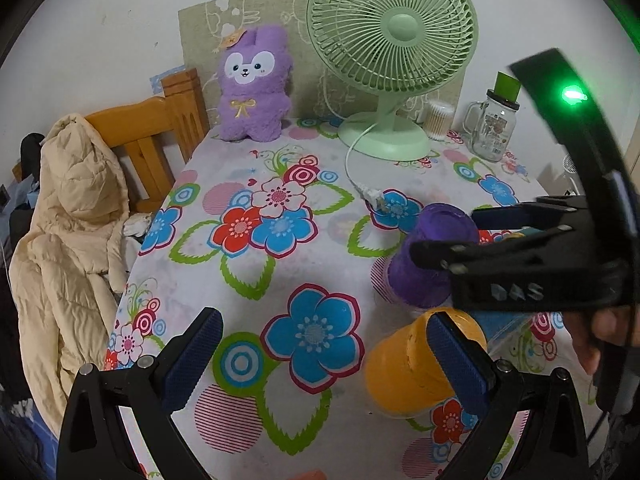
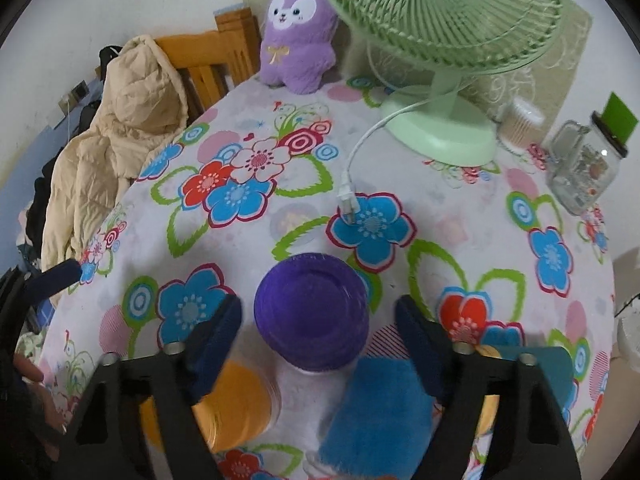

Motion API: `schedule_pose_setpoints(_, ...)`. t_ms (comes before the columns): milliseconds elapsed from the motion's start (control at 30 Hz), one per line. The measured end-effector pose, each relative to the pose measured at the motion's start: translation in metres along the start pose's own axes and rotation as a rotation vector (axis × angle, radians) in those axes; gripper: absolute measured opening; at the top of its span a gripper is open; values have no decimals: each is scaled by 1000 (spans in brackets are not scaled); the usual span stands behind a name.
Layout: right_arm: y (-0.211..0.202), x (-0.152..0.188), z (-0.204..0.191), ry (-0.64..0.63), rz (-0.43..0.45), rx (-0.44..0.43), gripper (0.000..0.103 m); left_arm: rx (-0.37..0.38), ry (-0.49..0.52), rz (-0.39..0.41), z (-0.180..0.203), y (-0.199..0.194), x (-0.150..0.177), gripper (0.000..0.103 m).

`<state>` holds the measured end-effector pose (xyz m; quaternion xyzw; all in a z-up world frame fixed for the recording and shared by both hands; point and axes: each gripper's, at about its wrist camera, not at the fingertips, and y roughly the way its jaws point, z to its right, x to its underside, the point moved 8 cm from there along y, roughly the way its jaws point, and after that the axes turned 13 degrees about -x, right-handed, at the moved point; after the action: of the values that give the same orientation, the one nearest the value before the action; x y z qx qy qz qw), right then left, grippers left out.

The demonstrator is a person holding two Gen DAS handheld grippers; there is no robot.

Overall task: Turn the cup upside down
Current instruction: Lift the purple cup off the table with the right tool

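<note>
The purple cup [image 2: 312, 314] stood upside down on the flowered table [image 2: 460, 216], base up, between the spread fingers of the right gripper [image 2: 318, 330], which touched neither side. An orange cup [image 2: 236, 404] sat just left of it and a blue cup [image 2: 380, 412] just right, both blurred and partly hidden by the gripper. The left gripper [image 1: 324, 356] hung open near the table's front edge, its right finger [image 1: 456, 364] covering part of the orange cup [image 1: 408, 368]. Bare cloth lay ahead up to the plug [image 2: 346, 200] and fan [image 2: 440, 132]. The table's left edge dropped off beside a coat [image 1: 68, 240] on a chair. The jar [image 2: 584, 168] at the far right was blurred.
</note>
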<state>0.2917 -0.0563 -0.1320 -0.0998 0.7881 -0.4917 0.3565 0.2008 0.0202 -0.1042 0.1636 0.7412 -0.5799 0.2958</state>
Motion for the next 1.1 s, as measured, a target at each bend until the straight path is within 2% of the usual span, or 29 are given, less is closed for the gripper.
schedule_pose_setpoints(67, 6, -1, 1, 2, -18, 7, 58, -6, -6, 5, -2, -1, 0, 103)
schedule_pose_setpoints(233, -5, -4, -3, -16, 25, 1, 58, -4, -27, 6, -8, -6, 3, 103)
schedule_pose_setpoints(500, -59, 4, -24, -62, 150, 38, 58, 22, -43, 37, -12, -31, 11, 103)
schedule_pose_setpoints(733, -100, 61, -41, -41, 260, 9, 58, 66, -64, 46, -14, -60, 39, 103)
schedule_pose_setpoints(1000, -82, 127, -34, 65, 281, -47, 58, 83, -108, 18, -16, -74, 68, 103)
schedule_pose_setpoints(1100, -78, 149, -31, 100, 334, -78, 58, 86, -108, 23, -15, -80, 72, 103)
